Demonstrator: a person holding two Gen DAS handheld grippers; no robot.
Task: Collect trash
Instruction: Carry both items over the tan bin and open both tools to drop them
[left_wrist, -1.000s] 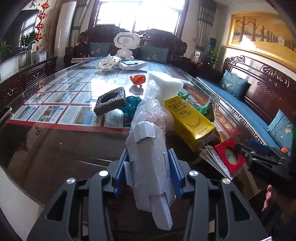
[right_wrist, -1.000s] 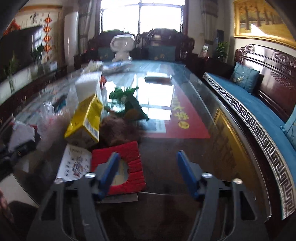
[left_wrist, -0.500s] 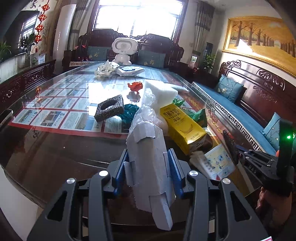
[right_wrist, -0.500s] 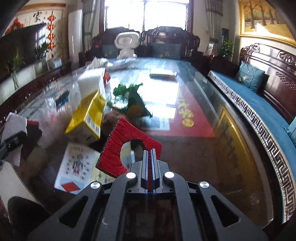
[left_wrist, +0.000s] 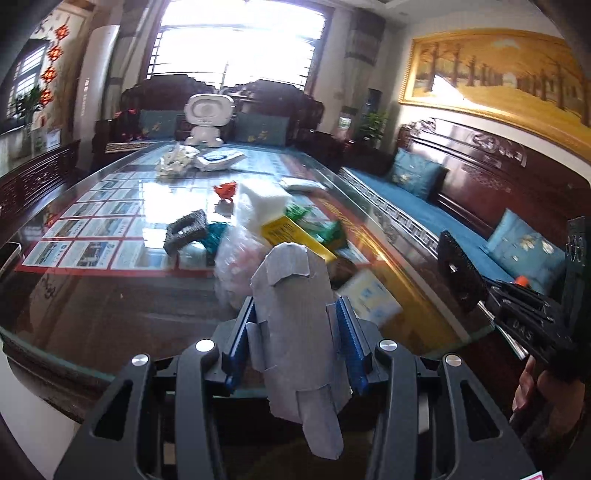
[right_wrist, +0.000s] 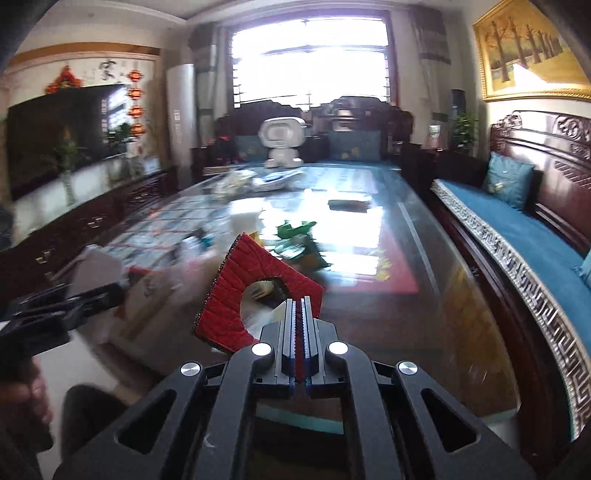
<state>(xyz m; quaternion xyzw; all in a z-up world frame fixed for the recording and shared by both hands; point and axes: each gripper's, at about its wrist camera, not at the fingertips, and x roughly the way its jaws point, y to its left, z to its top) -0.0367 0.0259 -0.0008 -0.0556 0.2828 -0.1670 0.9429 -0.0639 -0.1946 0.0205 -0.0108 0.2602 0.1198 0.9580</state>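
My left tool (left_wrist: 293, 341): jaws easing apart, pads against 1 grey cardboard scrap (left_wrist: 295, 325), raised over the counter's near edge (left_wrist: 55, 354). My right tool (right_wrist: 300, 332): pressed together, pinching 1 red foam ring (right_wrist: 255, 291) above the near edge. On the counter: 1 yellow carton (left_wrist: 291, 236), print unreadable; 1 clear bag (left_wrist: 236, 266).

White robot figurine (left_wrist: 207, 119), blue-cushioned bench (left_wrist: 424, 216)

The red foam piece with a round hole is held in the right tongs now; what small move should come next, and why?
Probably carry both pieces away to a bin; none is visible. The right tongs are shut on the red foam piece with a round hole, off the glass-topped table, and the left tongs grip the grey cardboard scrap.
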